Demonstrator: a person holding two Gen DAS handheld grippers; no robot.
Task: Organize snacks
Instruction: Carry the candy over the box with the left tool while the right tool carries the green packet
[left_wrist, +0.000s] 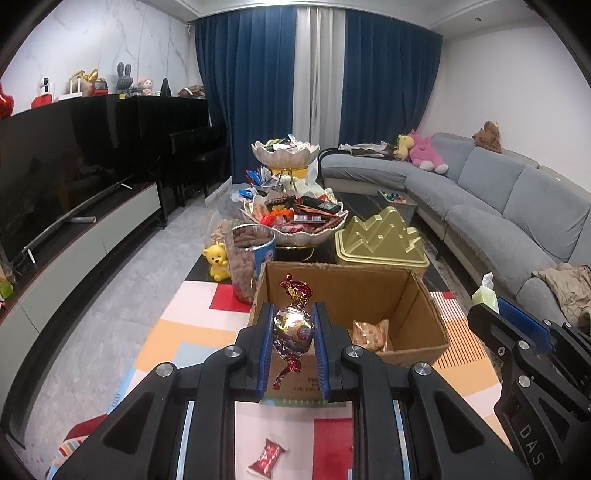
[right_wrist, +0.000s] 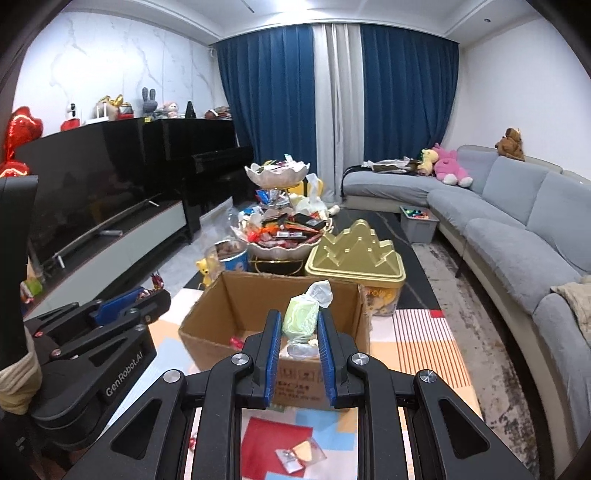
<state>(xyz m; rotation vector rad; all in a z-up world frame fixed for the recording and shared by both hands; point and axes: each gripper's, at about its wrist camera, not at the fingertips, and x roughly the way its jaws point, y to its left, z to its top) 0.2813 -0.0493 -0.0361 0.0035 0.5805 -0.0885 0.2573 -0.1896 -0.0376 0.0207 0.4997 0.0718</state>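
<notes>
My left gripper (left_wrist: 293, 328) is shut on a foil-wrapped candy (left_wrist: 293, 326) with red twisted ends, held just in front of an open cardboard box (left_wrist: 424, 295). My right gripper (right_wrist: 299, 325) is shut on a pale green wrapped candy (right_wrist: 300, 315), held before the same box (right_wrist: 207, 314). A snack packet (left_wrist: 371, 334) lies inside the box. The right gripper shows at the right in the left wrist view (left_wrist: 495, 306), the left gripper at the left in the right wrist view (right_wrist: 147, 295).
Beyond the box stand a tiered bowl stand full of snacks (left_wrist: 295, 218), a gold tin (left_wrist: 380, 240), a nut jar (left_wrist: 251, 258) and a yellow bear (left_wrist: 218, 260). Loose wrapped snacks lie near me on the colourful mat (left_wrist: 267, 456) (right_wrist: 299, 454). Grey sofa right (left_wrist: 498, 206), TV cabinet left (left_wrist: 74, 240).
</notes>
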